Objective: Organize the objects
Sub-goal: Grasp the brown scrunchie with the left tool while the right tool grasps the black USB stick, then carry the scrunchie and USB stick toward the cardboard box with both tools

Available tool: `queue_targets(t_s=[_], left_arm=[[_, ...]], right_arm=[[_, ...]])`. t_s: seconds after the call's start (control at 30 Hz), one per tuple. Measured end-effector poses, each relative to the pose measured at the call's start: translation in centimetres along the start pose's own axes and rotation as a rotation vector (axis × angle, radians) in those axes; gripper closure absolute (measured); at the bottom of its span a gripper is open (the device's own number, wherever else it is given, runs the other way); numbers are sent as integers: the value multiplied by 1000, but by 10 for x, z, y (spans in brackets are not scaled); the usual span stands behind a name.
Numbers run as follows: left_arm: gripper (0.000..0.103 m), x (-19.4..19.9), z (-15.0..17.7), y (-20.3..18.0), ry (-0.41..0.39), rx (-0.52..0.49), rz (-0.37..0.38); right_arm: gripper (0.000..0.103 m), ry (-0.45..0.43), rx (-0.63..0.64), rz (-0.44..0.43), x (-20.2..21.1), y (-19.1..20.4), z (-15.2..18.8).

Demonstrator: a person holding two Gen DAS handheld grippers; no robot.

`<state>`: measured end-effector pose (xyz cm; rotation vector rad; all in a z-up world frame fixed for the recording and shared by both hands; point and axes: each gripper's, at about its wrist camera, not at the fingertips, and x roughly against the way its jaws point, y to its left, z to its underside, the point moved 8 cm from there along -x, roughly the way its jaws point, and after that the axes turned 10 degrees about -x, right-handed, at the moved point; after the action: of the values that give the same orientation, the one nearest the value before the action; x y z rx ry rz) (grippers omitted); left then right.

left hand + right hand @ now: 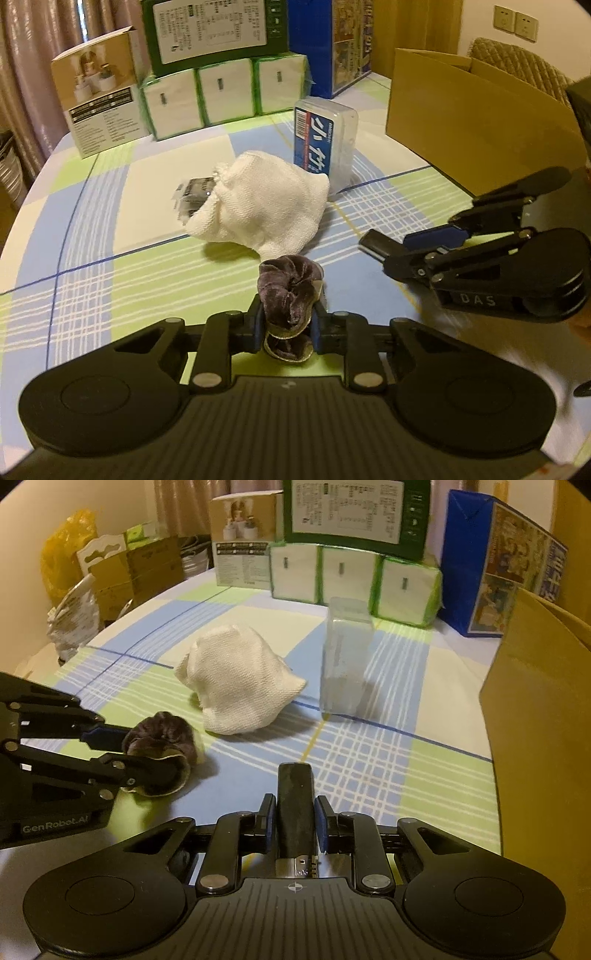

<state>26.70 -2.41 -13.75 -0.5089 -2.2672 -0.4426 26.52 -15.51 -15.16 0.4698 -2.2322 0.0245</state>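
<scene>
**Both grippers loaded, box ahead**

Nearest, the left gripper (289, 328) has its jaws clenched on a purple scrunchie (290, 291), and the right gripper (294, 829) on a black stick (294, 805). Both should stay firmly clamped while crossing the worktop (369, 753) toward the cardboard box (543, 716) at 2 o'clock, clearing the white cloth (236, 679).

Probably a home dining room: checked tablecloth (110, 258) over a table, curtains (44, 37) behind it, quilted chair (517, 62) beside it, tissue packs (354, 579) stacked at its far edge.
</scene>
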Motion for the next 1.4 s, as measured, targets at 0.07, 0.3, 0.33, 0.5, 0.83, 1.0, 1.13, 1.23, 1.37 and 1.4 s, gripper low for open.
queue_targets(t_s=[0.07, 0.3, 0.33, 0.5, 0.83, 1.0, 1.13, 1.23, 1.37, 1.4], left_arm=[[83, 7, -1, 0, 9, 16, -12], [83, 37, -6, -2, 44, 59, -48], [83, 43, -6, -2, 45, 71, -53], [83, 71, -11, -9, 39, 123, -61], [83, 130, -48, -62, -18, 86, -33], [83, 148, -85, -107, -74, 56, 20], [83, 154, -112, -144, -110, 24, 64], [83, 155, -131, -169, -126, -6, 88], [83, 152, -148, -196, -134, -38, 113], [83, 151, -152, -201, -133, -42, 119]], right_arm=[[84, -10, -11, 2, 6, 0, -1], [84, -36, -52, -1, 37, 7, -4], [84, -44, -55, -1, 44, 9, -5], [84, -73, -98, 0, 83, 12, -9], [84, -152, -150, 75, 176, -8, -25], [84, -197, -173, 128, 219, -40, -31], [84, -228, -225, 168, 250, -74, -33], [84, -244, -252, 202, 268, -100, -33], [84, -253, -277, 238, 286, -127, -28], [84, -253, -284, 244, 289, -133, -26]])
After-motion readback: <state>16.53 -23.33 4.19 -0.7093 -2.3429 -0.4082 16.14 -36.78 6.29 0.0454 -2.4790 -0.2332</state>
